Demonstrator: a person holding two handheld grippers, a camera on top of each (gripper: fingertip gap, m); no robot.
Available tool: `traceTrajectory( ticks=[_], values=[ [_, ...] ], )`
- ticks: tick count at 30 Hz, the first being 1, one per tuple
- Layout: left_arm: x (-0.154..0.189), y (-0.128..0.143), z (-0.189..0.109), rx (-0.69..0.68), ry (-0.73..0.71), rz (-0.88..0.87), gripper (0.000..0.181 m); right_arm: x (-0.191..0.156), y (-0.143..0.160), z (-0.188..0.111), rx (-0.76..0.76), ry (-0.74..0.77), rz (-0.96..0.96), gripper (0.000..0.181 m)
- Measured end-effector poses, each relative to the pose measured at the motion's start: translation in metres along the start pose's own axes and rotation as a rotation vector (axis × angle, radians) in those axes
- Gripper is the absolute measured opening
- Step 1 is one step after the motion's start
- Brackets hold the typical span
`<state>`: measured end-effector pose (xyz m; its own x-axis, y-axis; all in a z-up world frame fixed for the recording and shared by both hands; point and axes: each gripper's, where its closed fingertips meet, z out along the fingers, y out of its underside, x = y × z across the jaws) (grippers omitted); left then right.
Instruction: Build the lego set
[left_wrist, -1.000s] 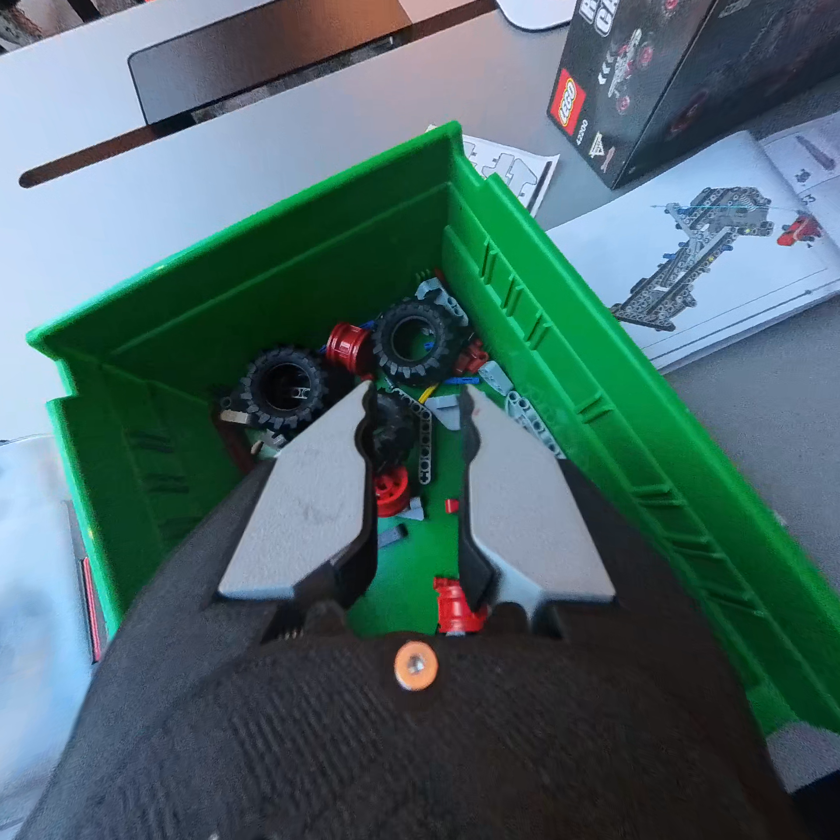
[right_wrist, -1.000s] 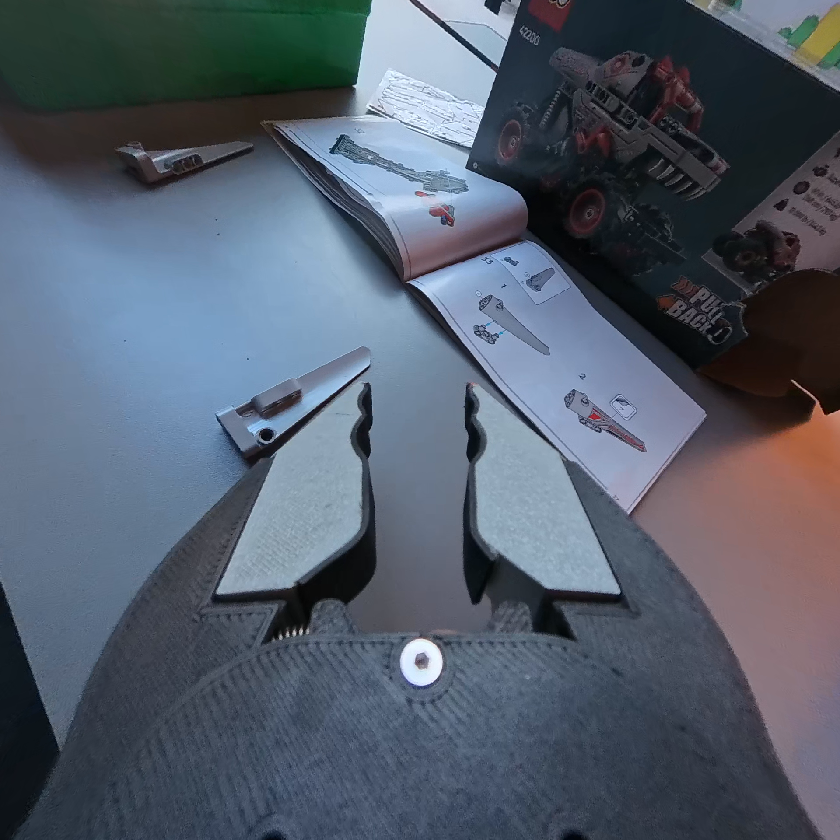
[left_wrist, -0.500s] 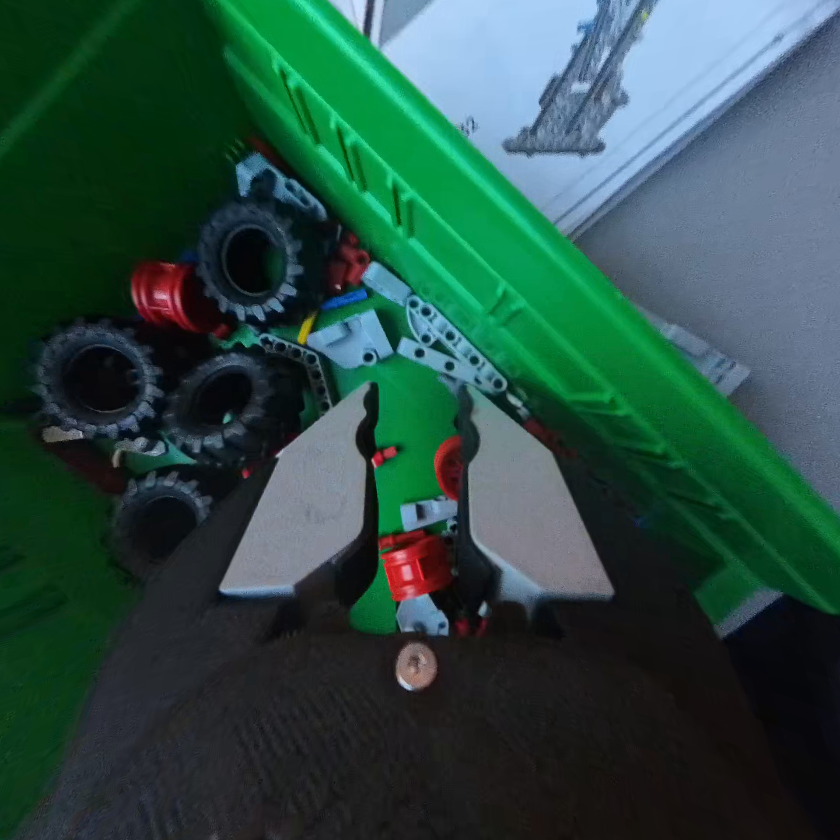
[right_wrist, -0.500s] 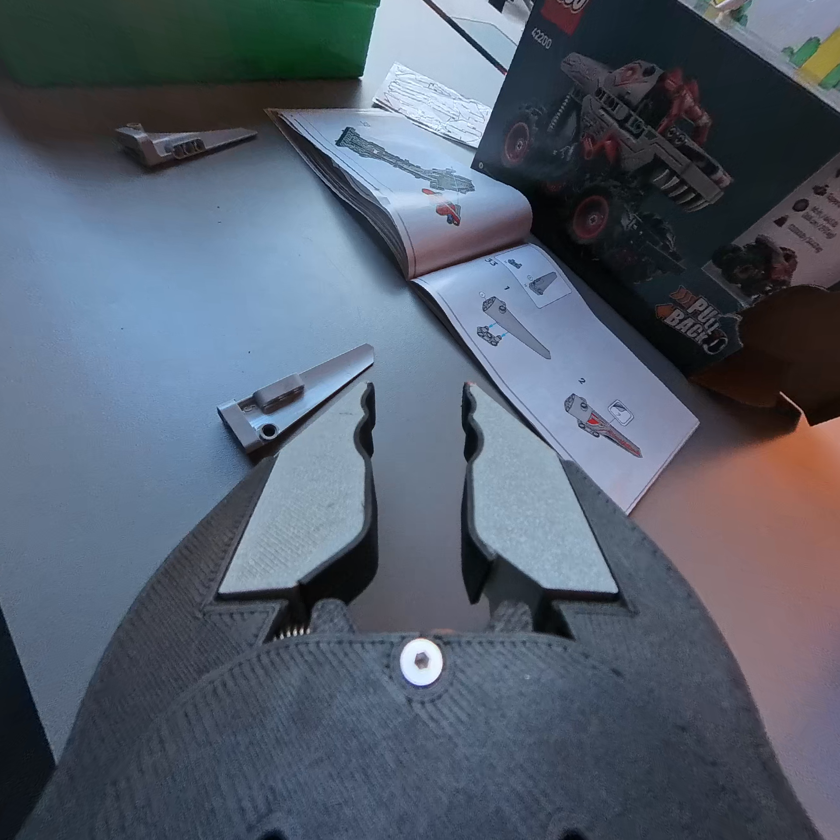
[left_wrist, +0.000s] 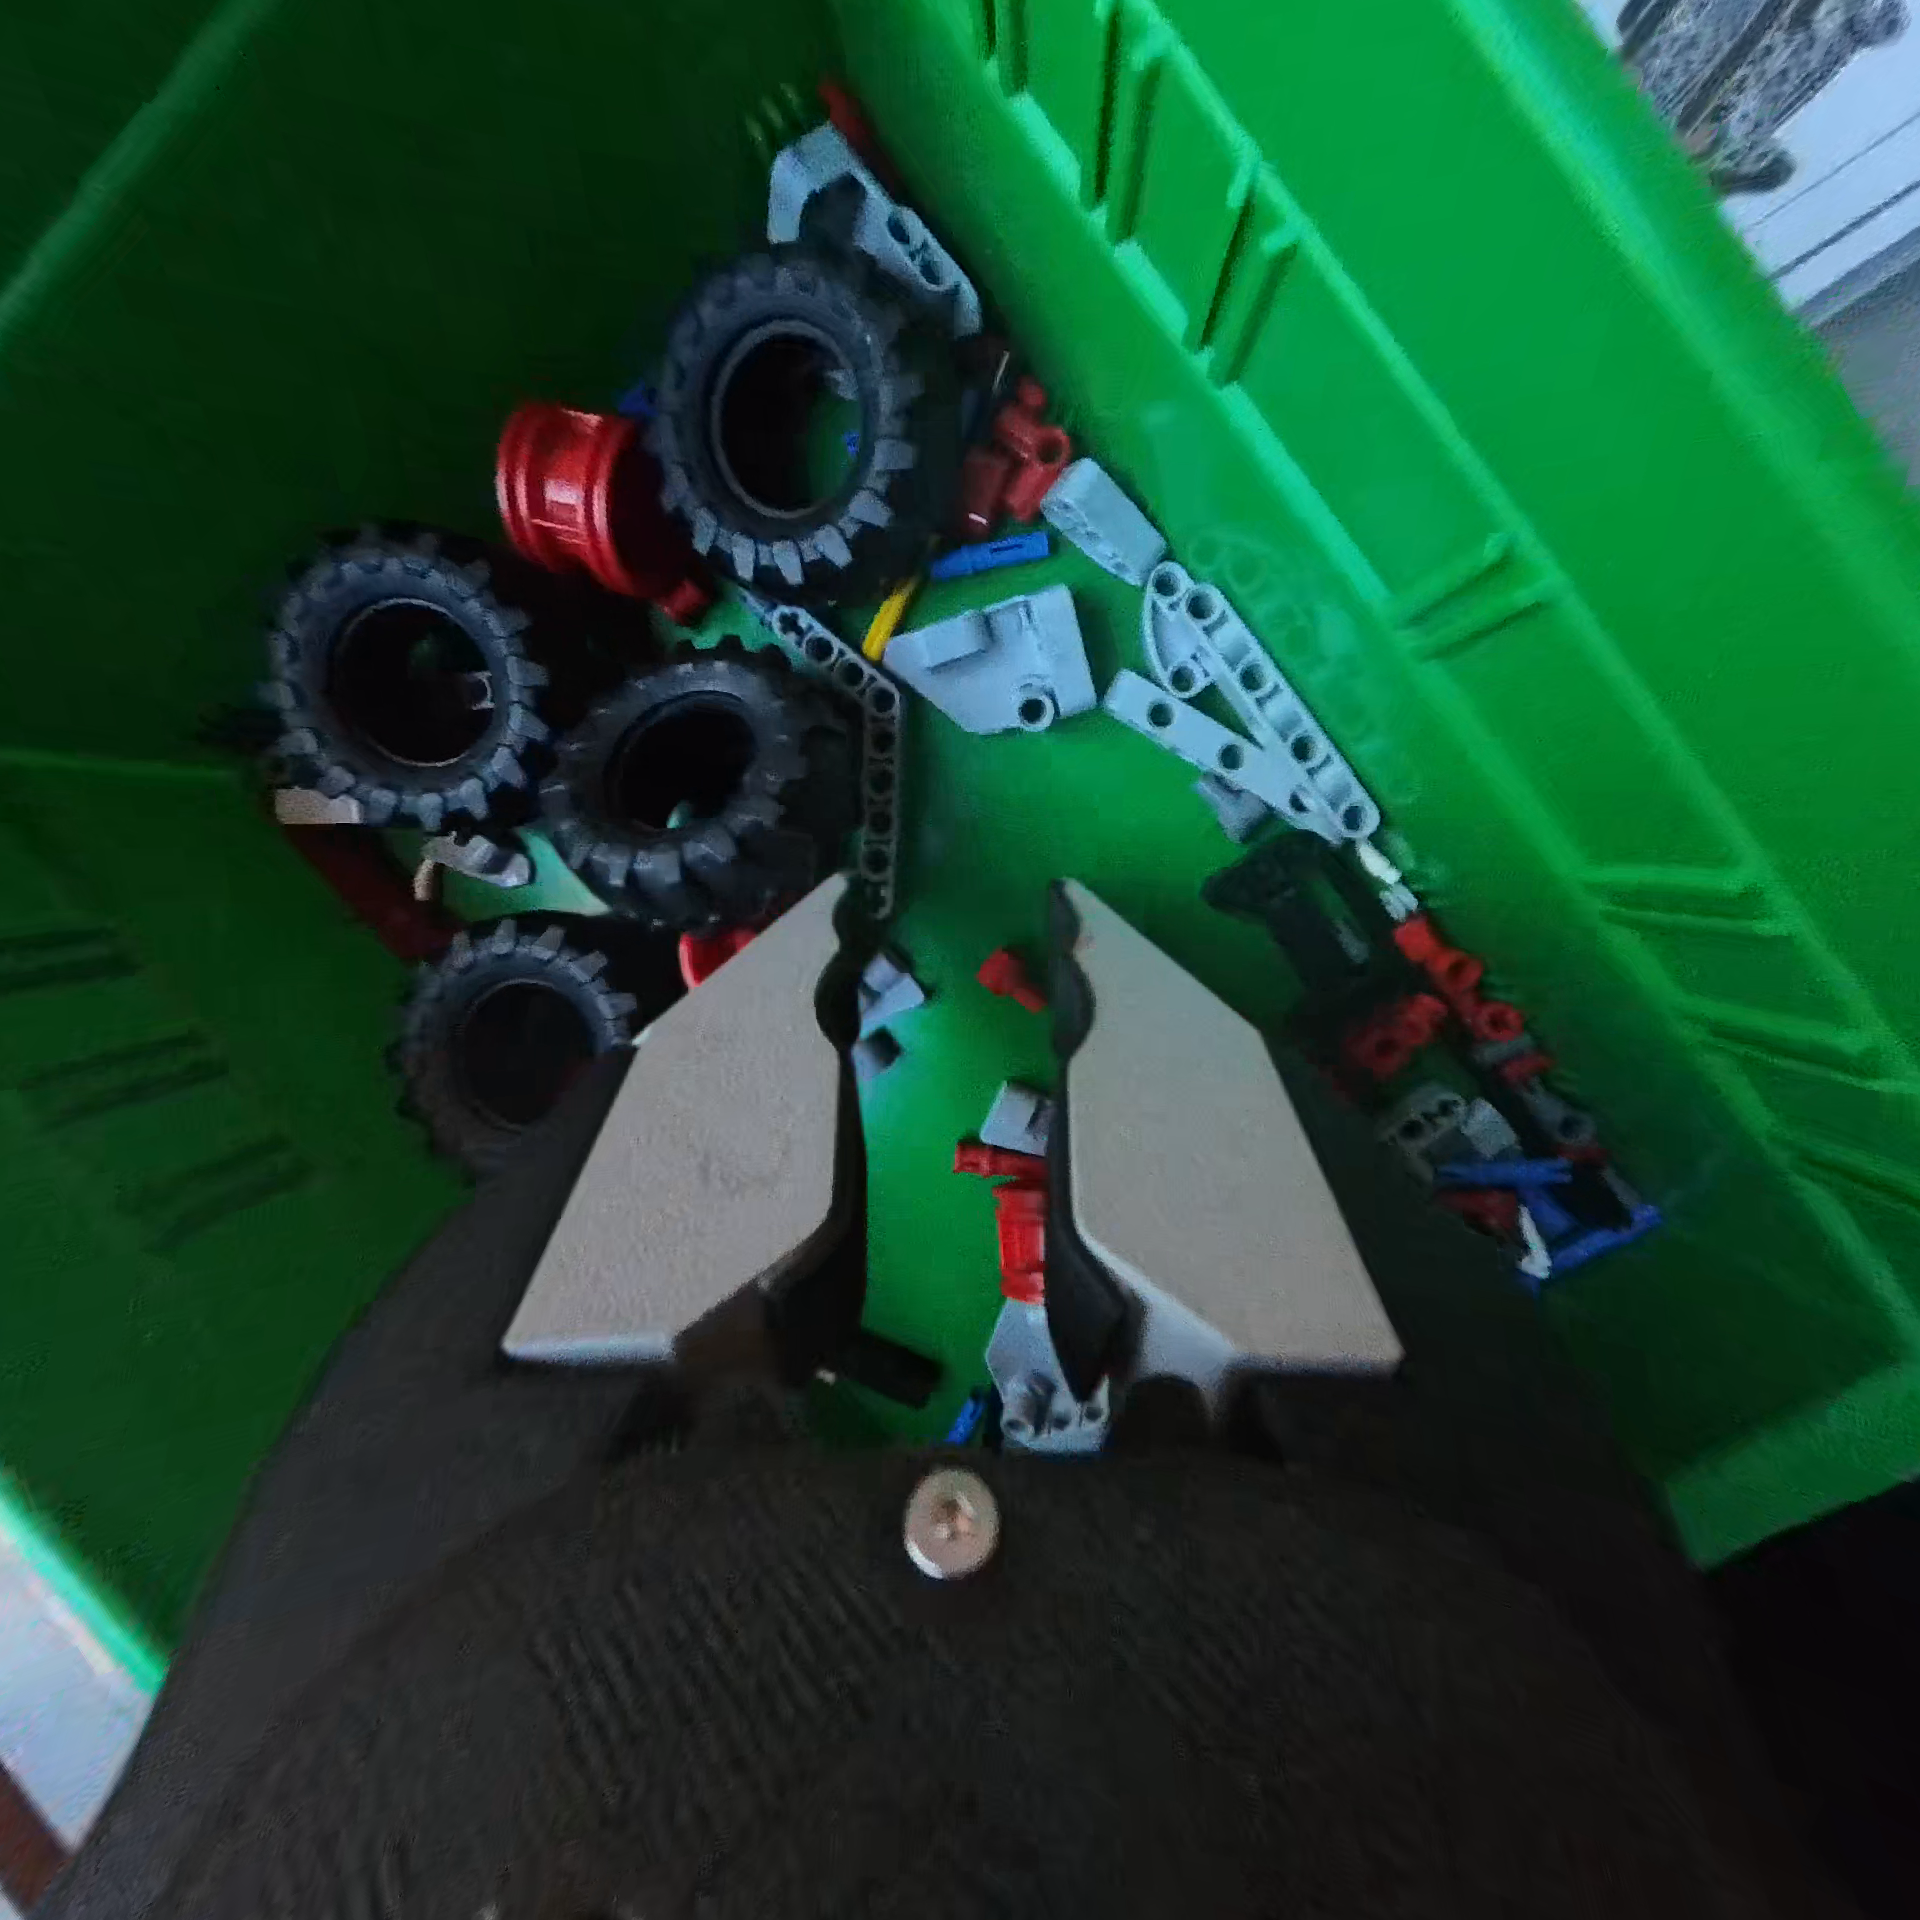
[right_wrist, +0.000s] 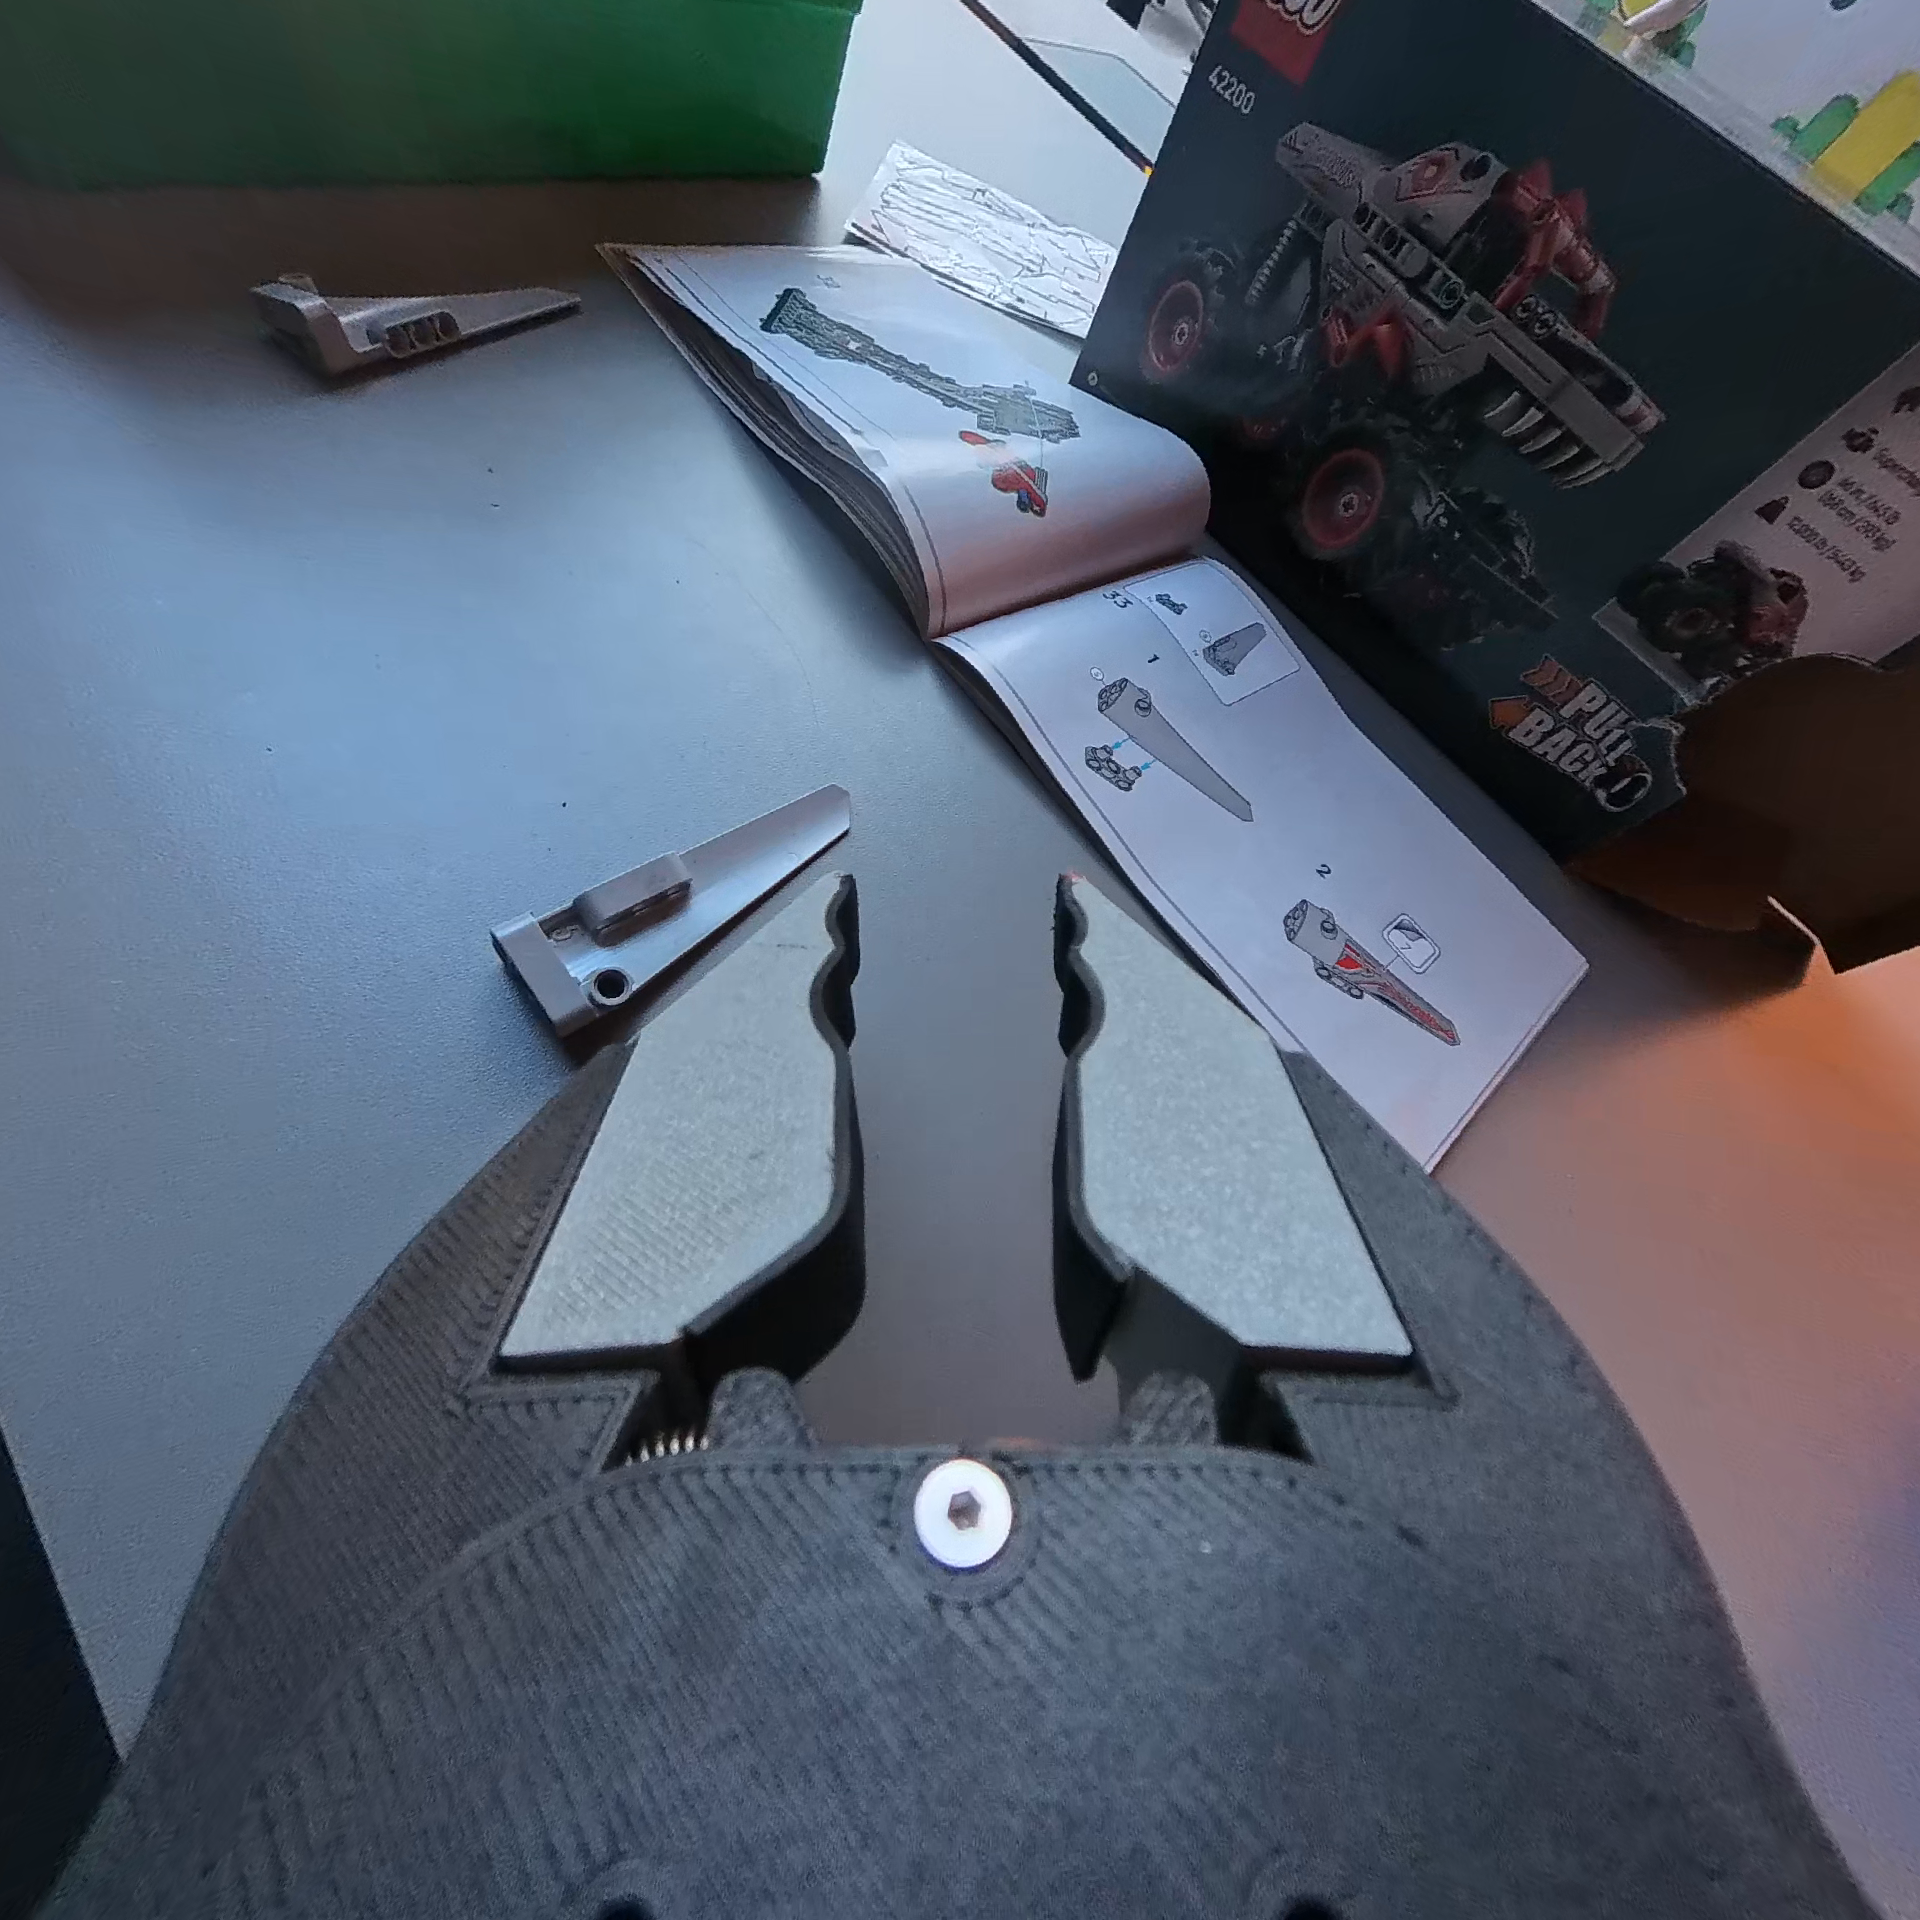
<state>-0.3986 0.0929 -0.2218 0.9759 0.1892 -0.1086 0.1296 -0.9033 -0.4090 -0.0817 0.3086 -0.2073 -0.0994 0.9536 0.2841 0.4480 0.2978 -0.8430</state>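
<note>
My left gripper (left_wrist: 951, 909) is open and empty, low inside the green bin (left_wrist: 1455, 520) over loose lego parts. Between its fingers lie a small grey piece (left_wrist: 883, 1003) and small red pins (left_wrist: 1008, 977). Several black tyres (left_wrist: 790, 416), a red wheel hub (left_wrist: 556, 488), a dark beam (left_wrist: 878, 769) and grey panels (left_wrist: 997, 665) lie ahead. My right gripper (right_wrist: 956, 894) is open and empty, just above the grey table. A grey wedge panel (right_wrist: 665, 914) lies at its left fingertip. A second grey wedge panel (right_wrist: 405, 322) lies farther off.
An open instruction booklet (right_wrist: 1049, 488) lies right of the right gripper, with the lego box (right_wrist: 1455, 343) standing behind it. A sticker sheet (right_wrist: 987, 234) and the green bin (right_wrist: 416, 94) are at the back. More red, blue and black small parts (left_wrist: 1455, 1070) line the bin's right wall. The left gripper's tips are roughly 40 cm from the right gripper's. My left gripper is the nearer one to the red wheel hub (left_wrist: 556, 488): about 9 cm, against 45 cm.
My left gripper has gone deeper into the bin and shifted toward its middle. The right gripper has barely moved.
</note>
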Motion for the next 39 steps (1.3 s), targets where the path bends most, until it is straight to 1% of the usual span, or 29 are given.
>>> traceTrajectory(
  ticks=[3,5,8,9,12,14,21,27,30,32,33,34,35,36,37,39],
  values=[
    [0.009,-0.007,-0.011,0.064,0.037,0.022,0.032,0.000,0.000,0.000,-0.001,-0.002,0.001,0.035],
    [0.021,0.001,-0.016,0.048,0.084,0.066,0.036,0.000,0.000,0.000,0.001,-0.001,-0.001,0.034],
    [0.025,0.012,-0.021,0.018,0.059,0.115,0.038,-0.001,0.000,0.000,0.001,-0.002,-0.003,0.034],
    [0.025,0.010,-0.023,0.022,0.051,0.116,0.038,-0.001,0.000,0.000,-0.001,-0.004,-0.003,0.034],
    [0.024,-0.007,-0.027,0.089,0.036,0.106,0.037,-0.001,0.000,0.000,-0.003,-0.005,-0.005,0.034],
    [0.024,-0.013,-0.026,0.105,0.039,0.096,0.037,0.001,0.000,0.000,0.001,0.014,-0.021,0.032],
    [0.026,-0.002,-0.022,0.055,0.052,0.117,0.039,0.001,0.000,0.000,0.001,0.023,-0.031,0.029],
    [0.052,-0.008,-0.034,0.113,0.127,0.201,0.039,0.002,0.001,0.000,-0.008,0.038,-0.048,0.027],
    [0.069,0.009,-0.027,0.051,0.180,0.330,0.039,0.002,0.001,0.000,-0.006,0.038,-0.046,0.027],
    [0.075,0.030,-0.015,-0.050,0.196,0.419,0.045,0.002,0.001,0.000,-0.005,0.037,-0.045,0.028],
    [0.083,0.032,-0.014,-0.052,0.231,0.448,0.035,0.002,0.001,0.000,-0.006,0.036,-0.045,0.028],
    [0.090,0.030,-0.016,-0.031,0.270,0.474,0.030,0.002,0.001,0.000,-0.007,0.036,-0.046,0.028],
    [0.090,0.032,-0.013,-0.042,0.257,0.504,0.031,0.002,0.001,0.000,-0.007,0.037,-0.047,0.027],
    [0.085,0.036,-0.007,-0.069,0.214,0.530,0.033,0.002,0.001,0.000,-0.008,0.037,-0.048,0.027],
    [0.085,0.032,-0.007,-0.052,0.215,0.526,0.034,0.002,0.001,0.000,-0.008,0.037,-0.049,0.027],
    [0.068,0.028,-0.003,-0.072,0.140,0.489,0.035,0.002,0.001,0.000,-0.007,0.039,-0.052,0.027]
  ],
)
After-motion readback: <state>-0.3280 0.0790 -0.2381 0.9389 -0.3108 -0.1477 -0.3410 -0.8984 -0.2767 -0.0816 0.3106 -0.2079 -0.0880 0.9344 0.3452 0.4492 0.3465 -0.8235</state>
